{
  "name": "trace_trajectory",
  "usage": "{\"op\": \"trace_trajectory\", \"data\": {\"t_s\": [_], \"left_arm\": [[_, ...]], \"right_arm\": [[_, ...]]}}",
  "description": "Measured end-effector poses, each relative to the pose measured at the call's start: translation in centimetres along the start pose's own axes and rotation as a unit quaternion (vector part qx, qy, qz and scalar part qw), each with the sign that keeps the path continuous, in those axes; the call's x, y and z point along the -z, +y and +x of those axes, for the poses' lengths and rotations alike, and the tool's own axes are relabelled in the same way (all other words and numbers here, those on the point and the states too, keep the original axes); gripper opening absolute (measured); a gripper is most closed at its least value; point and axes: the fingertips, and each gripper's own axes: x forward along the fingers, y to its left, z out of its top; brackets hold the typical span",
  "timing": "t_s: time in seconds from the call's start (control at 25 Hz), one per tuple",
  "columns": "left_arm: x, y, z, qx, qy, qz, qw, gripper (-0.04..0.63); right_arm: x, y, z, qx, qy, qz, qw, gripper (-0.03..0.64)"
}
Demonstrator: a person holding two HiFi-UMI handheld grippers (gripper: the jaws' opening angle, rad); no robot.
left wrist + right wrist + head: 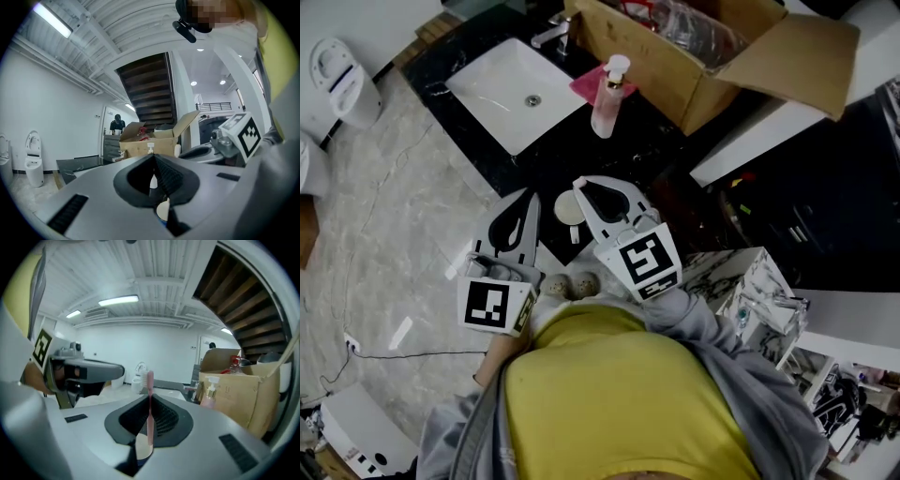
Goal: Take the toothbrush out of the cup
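A pink toothbrush (149,413) stands upright between the jaws of my right gripper (149,398), which is shut on its handle; the bristled head (148,378) rises above the jaw tips. The pale cup (568,208) sits on the black counter (544,164), and its rim (142,447) shows just beneath the brush. In the head view the right gripper (579,182) hangs over the cup's right side, hiding part of it. My left gripper (530,195) lies just left of the cup. Its jaws meet at the tips (153,157) with nothing seen between them, and the cup's rim (163,210) shows below them.
A white sink (511,89) with a tap (553,36) is set into the counter beyond the cup. A pink soap bottle (607,98) and an open cardboard box (675,66) stand behind it. A marble-patterned box (750,291) sits at my right. A toilet (342,80) stands at the far left.
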Motion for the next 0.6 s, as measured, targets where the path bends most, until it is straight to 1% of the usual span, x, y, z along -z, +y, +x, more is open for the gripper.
{"op": "trace_trajectory", "data": {"t_s": [0.12, 0.28, 0.4, 0.6], "left_arm": [[-0.6, -0.4, 0.5, 0.008, -0.006, 0.006, 0.9999, 0.002], [-1.4, -0.8, 1.1, 0.014, -0.014, 0.013, 0.9997, 0.002], [-2.0, -1.0, 1.5, 0.013, -0.018, 0.019, 0.9996, 0.002], [-3.3, -0.8, 1.9, 0.009, -0.027, 0.029, 0.9992, 0.002]], "right_arm": [[-2.1, -1.7, -1.6, 0.029, -0.044, 0.039, 0.998, 0.028], [-4.0, -3.8, -3.6, 0.068, -0.088, 0.067, 0.992, 0.028], [-4.8, -5.1, -5.0, 0.100, -0.105, 0.073, 0.987, 0.028], [-6.0, -6.6, -6.5, 0.146, -0.121, 0.067, 0.980, 0.028]]}}
